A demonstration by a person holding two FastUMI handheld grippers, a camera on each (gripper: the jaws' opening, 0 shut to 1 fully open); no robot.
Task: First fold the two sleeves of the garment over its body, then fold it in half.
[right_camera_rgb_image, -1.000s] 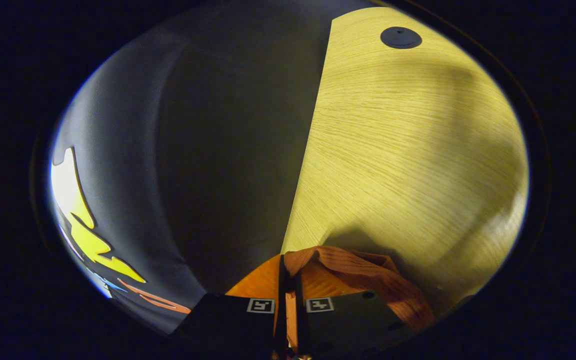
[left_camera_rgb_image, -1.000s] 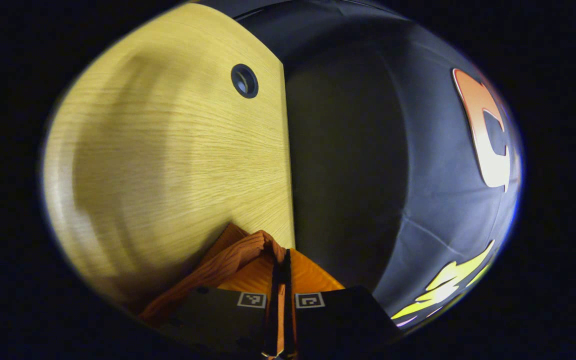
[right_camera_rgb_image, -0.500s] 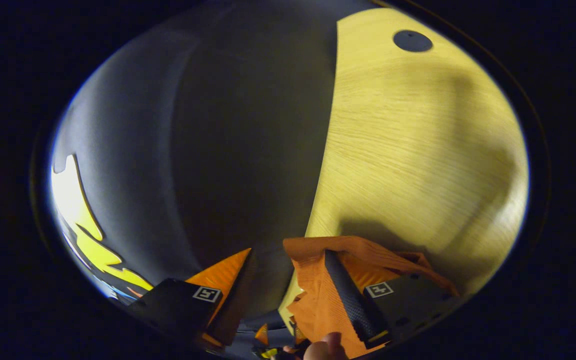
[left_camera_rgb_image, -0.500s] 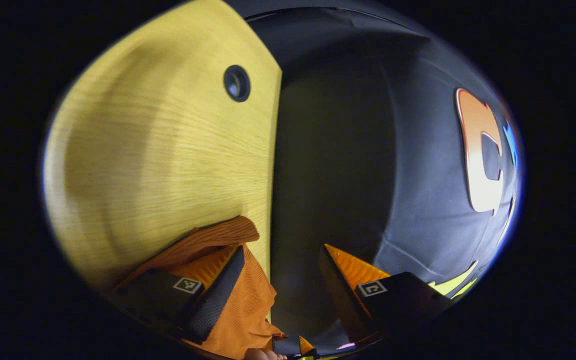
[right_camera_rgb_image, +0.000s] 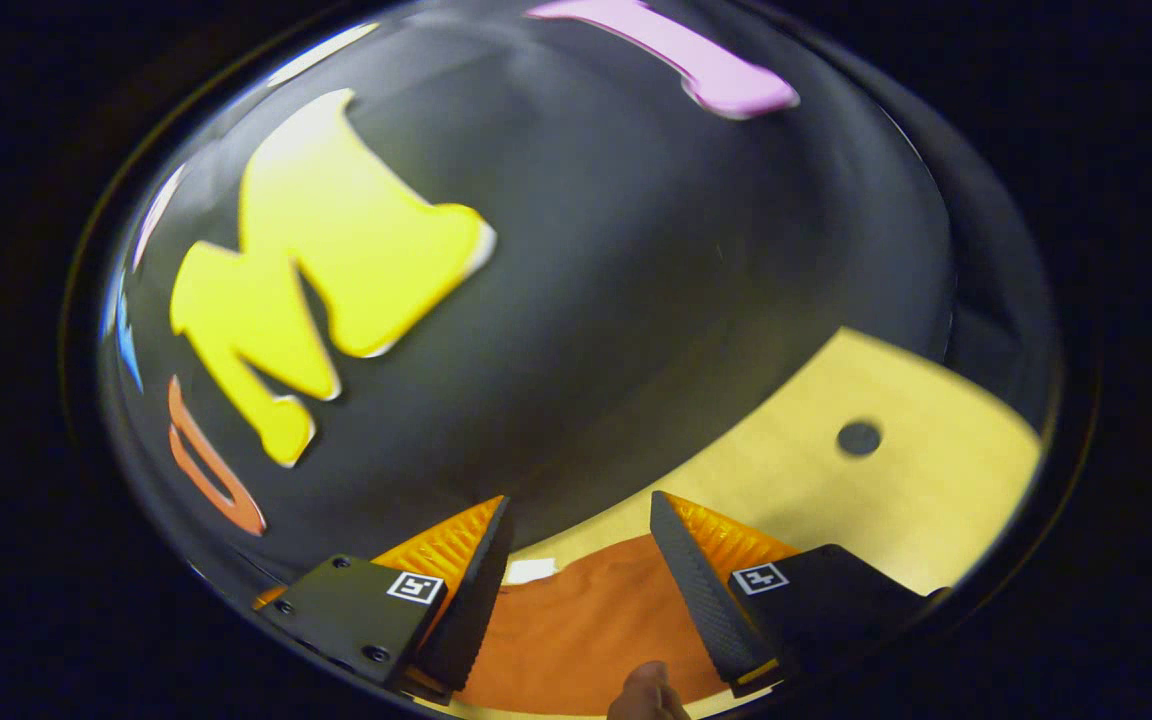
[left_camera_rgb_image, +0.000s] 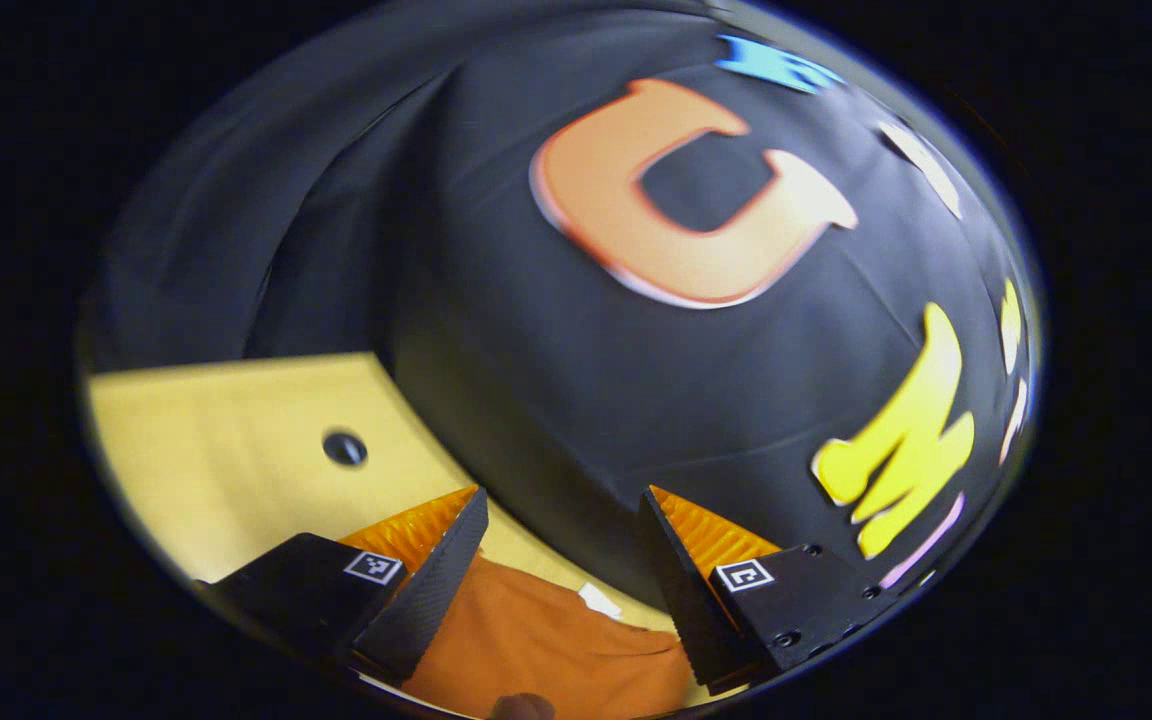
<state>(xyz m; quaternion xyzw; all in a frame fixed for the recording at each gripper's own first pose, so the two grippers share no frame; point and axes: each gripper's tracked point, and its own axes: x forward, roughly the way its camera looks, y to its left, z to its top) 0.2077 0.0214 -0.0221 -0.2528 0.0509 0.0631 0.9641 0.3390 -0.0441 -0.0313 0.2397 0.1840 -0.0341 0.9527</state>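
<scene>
Garment (left_camera_rgb_image: pixel 546 640) lies flat on the bench (left_camera_rgb_image: pixel 226 440) beneath both grippers (left_camera_rgb_image: pixel 556 560) (right_camera_rgb_image: pixel 576 560), jaws apart and empty, so a loosely stacked fold could spring open unattended.

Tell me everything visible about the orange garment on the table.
The garment is orange, a thin fabric by its look, lying fairly flat on the pale wooden table near its far edge. A small white tag sits at its far edge. It shows between the open fingers of each hand-held gripper; neither touches it.
</scene>
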